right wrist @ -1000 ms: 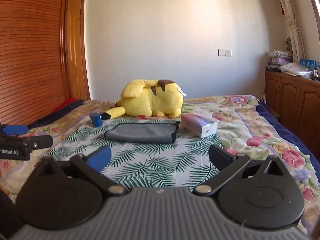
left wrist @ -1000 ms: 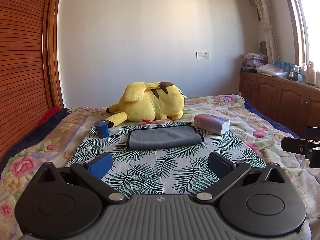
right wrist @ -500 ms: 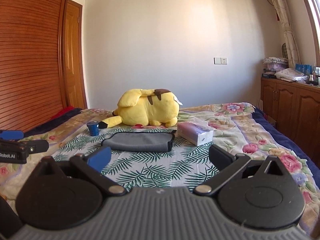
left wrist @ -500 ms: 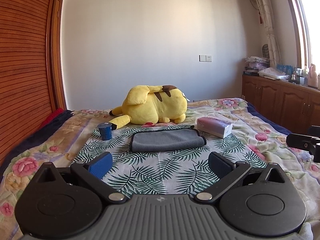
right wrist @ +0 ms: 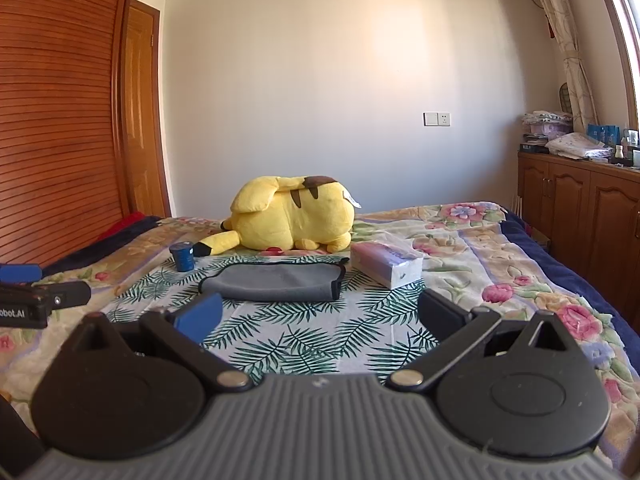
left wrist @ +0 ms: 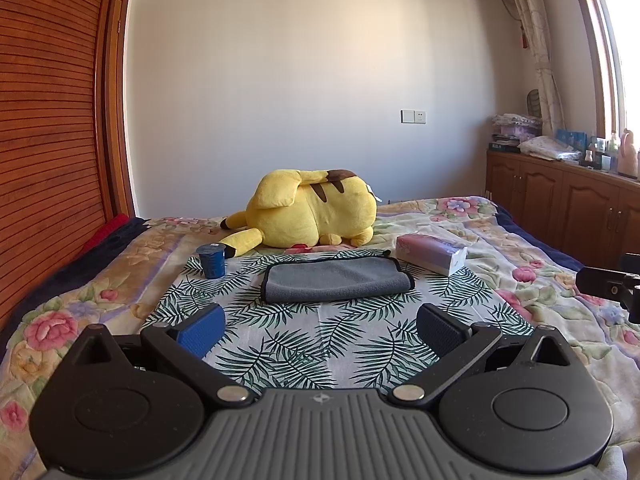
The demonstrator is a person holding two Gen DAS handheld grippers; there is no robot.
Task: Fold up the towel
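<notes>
A grey towel (left wrist: 336, 280) lies folded flat on a palm-leaf cloth (left wrist: 320, 344) in the middle of the bed; it also shows in the right wrist view (right wrist: 276, 282). My left gripper (left wrist: 320, 326) is open and empty, held well short of the towel. My right gripper (right wrist: 318, 314) is open and empty, likewise short of the towel and to its right. Each gripper shows at the edge of the other's view: the right gripper (left wrist: 608, 286), the left gripper (right wrist: 32, 300).
A yellow plush toy (left wrist: 312, 212) lies behind the towel. A blue cup (left wrist: 211, 260) stands at its left, a tissue pack (left wrist: 430, 254) at its right. Wooden wardrobe at left, wooden cabinets (left wrist: 560, 212) at right of the flowered bedspread (left wrist: 500, 240).
Both grippers have tilted up and drawn back a little, so the towel and bed sit lower and farther in view. The towel has not moved. Both jaws stay open.
</notes>
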